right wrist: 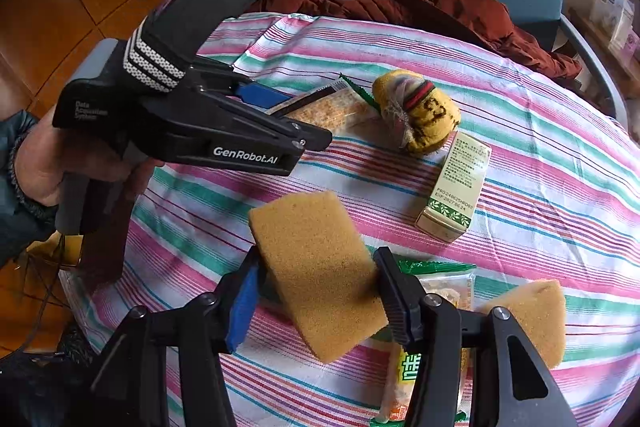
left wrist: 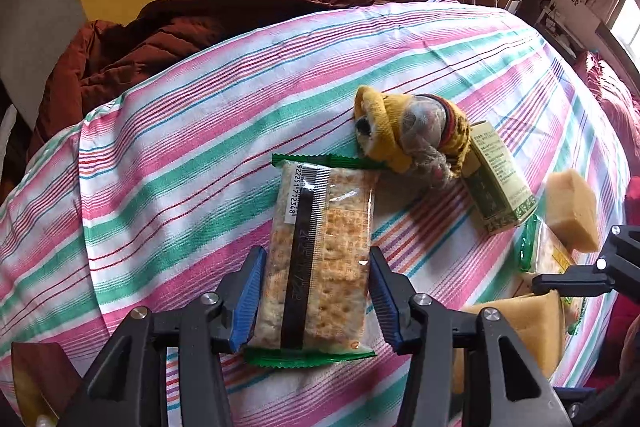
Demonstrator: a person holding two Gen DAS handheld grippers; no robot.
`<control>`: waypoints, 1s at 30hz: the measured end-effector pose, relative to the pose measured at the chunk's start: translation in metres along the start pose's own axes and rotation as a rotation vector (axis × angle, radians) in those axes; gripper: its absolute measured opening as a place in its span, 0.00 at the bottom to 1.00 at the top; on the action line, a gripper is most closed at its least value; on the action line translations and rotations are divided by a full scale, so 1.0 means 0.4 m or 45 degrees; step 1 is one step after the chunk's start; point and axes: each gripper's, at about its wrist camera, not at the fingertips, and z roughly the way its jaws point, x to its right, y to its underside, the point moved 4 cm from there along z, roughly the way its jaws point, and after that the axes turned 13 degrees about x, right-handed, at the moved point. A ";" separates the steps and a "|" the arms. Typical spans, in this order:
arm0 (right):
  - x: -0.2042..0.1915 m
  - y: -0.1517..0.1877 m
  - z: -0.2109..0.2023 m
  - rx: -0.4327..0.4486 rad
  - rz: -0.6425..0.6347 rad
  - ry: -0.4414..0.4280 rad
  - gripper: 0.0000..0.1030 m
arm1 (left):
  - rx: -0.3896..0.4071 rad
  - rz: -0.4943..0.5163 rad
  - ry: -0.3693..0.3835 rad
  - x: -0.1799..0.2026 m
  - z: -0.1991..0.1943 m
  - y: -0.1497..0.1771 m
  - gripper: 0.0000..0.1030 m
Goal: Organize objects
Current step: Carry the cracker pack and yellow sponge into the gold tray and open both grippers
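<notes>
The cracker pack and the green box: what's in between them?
The rolled yellow sock lies between the cracker pack and the green box, touching the box's near corner. The right wrist view shows it best.

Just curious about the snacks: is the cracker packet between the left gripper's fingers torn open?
No, the cracker packet looks sealed, with both green crimped ends intact and crackers inside.

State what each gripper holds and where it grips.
Left gripper: cracker packet, clamped across its long sides near the lower end. Right gripper: sponge, lifted, pinched across its lower half.
</notes>
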 end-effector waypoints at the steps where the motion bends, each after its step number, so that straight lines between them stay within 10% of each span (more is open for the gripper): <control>1: -0.001 0.000 0.002 -0.002 -0.003 0.000 0.54 | 0.002 0.005 -0.008 0.002 0.001 0.001 0.50; 10: 0.003 0.001 0.006 0.006 -0.009 0.011 0.54 | 0.053 -0.152 -0.113 -0.031 -0.031 0.019 0.45; 30: -0.006 0.001 0.024 0.033 0.012 0.046 0.54 | 0.511 -0.259 -0.434 -0.062 -0.536 0.179 0.45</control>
